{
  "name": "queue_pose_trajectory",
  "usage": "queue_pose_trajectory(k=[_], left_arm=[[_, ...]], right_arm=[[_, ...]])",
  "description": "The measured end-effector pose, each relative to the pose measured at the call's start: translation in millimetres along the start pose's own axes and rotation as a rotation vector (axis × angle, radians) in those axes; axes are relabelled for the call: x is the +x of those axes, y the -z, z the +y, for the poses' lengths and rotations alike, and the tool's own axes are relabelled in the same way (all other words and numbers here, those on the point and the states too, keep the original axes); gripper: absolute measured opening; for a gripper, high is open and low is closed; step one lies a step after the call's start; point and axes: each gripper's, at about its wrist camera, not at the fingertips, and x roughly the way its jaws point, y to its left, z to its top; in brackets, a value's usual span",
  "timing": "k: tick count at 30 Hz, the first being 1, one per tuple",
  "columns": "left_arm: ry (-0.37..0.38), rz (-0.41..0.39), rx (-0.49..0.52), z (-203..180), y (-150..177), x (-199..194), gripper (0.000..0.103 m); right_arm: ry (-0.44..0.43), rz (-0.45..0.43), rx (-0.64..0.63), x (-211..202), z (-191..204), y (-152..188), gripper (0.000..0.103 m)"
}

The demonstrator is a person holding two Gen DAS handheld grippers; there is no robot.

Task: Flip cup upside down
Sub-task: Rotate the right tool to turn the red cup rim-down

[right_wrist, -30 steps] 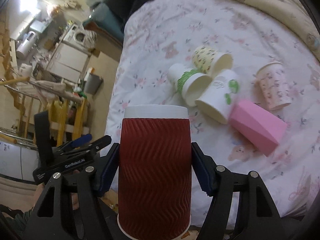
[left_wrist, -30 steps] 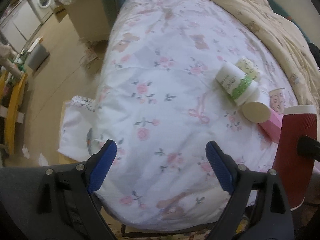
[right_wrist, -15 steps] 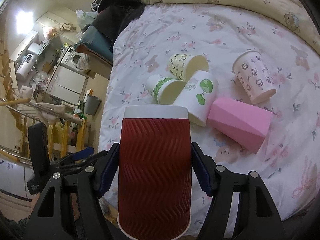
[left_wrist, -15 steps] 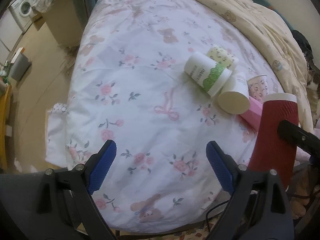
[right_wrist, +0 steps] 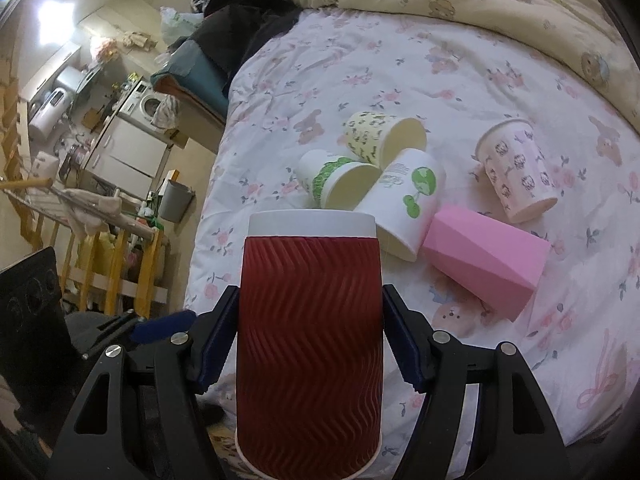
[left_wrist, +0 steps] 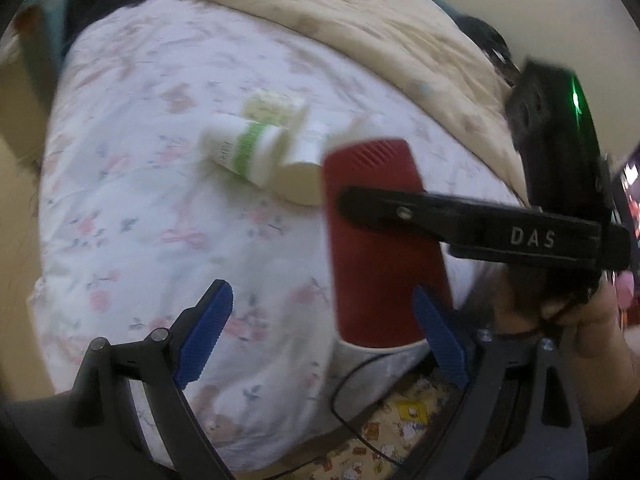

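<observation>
My left gripper (left_wrist: 320, 340) hangs wide open over the near edge of the bed (left_wrist: 132, 208), nothing between its blue pads (left_wrist: 206, 332). It has no job in this step; best kept off to the side, clear of the swing.

Centre: the red cup (right_wrist: 310, 336) sits pinched in my right gripper (right_wrist: 310, 340), pads pressed flat on both ribbed flanks about mid-height. Wide rolled mouth toward me at the bottom, white base band pointing away toward the bed. It is in the air, off the sheet, near the bed's front edge.

Right of it, on the sheet: green cup (right_wrist: 340, 178), yellow cup (right_wrist: 384, 138), leaf cup (right_wrist: 408, 204), pink cup (right_wrist: 486, 262), bear cup (right_wrist: 516, 170), all on their sides, clustered close.

Judgement: the cup seems already turned mouth-down, so what's left is the set-down.
- Pick bare sheet left of the cluster, well apart from the green cup.
- Keep the squeeze light; paper wall will dent.
- The bedding is soft and likely uneven: lower until the whole rim seats, level the wrist, then ease the fingers apart slowly.
- Draw back straight, so a pad doesn't drag the cup over.
</observation>
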Motion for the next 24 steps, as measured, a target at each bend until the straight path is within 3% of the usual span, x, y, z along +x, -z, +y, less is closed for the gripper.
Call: queue_pose_trajectory(k=[2, 5, 9, 24], left_arm=[[-0.033, 0.016, 0.023, -4.9, 2.6, 5.3, 0.090], [-0.143, 0.060, 0.043, -2.1, 6.0, 16.5, 0.090], [-0.110, 0.086, -0.021, 11.1, 8.8, 19.1, 0.090], [-0.169, 0.084, -0.095, 35.5, 9.3, 11.7, 0.090]], right_arm=[[0.003, 0.000, -0.025, 0.2, 4.5, 1.3, 0.071], [-0.005, -0.004, -0.049, -1.0, 9.3, 2.6, 0.071], [0.008, -0.015, -0.091, -2.7, 16.6, 3.5, 0.071], [0.024, -0.035, -0.116, -9.7, 20.6, 1.5, 0.071]])
